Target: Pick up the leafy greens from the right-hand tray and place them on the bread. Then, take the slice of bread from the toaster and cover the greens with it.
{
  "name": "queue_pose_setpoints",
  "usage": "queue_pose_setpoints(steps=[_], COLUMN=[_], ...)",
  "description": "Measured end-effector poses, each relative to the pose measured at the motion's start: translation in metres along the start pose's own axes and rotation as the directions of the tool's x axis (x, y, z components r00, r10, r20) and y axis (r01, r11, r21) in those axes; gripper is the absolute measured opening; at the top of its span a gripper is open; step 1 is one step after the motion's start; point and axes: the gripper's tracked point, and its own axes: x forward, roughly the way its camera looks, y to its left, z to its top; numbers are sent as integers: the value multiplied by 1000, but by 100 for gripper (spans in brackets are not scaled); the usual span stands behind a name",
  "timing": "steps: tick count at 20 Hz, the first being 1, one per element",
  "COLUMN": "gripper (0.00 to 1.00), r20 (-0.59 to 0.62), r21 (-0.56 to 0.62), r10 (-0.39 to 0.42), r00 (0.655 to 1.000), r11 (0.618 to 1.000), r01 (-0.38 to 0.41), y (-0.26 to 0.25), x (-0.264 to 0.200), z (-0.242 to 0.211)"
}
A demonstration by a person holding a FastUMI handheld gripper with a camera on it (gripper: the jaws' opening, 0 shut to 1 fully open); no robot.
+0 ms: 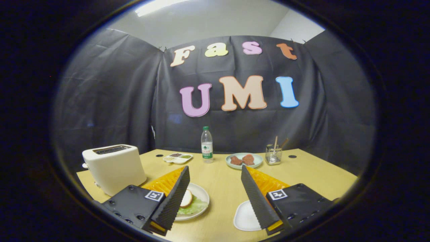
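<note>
My gripper (215,168) is open, held above the wooden table (221,188) with nothing between its fingers. A round white plate (202,195) lies beside and partly behind the left finger (174,198). On it sit a pale slice of bread (186,198) and leafy greens (195,206), touching each other; the finger hides how they are stacked. A white tray (245,216) lies on the right, partly behind the right finger (257,198); its visible part is bare. The white toaster (114,168) stands left of the left finger, its top slots dark.
Beyond the fingers stand a plastic water bottle (207,144), a small divided dish of condiments (178,158), a light green plate with two brown patties (244,160) and a glass holding sticks (273,154). Black cloth walls close the table's far sides.
</note>
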Motion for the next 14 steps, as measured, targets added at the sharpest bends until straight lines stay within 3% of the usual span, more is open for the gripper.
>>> queue_pose_setpoints(steps=[10, 14], gripper=[96, 96], r20=[79, 86], r21=[1, 26], r10=[-101, -110], r00=[992, 990], r11=[995, 994], r01=[102, 109], y=[-62, -71], x=[-44, -50], z=[45, 48])
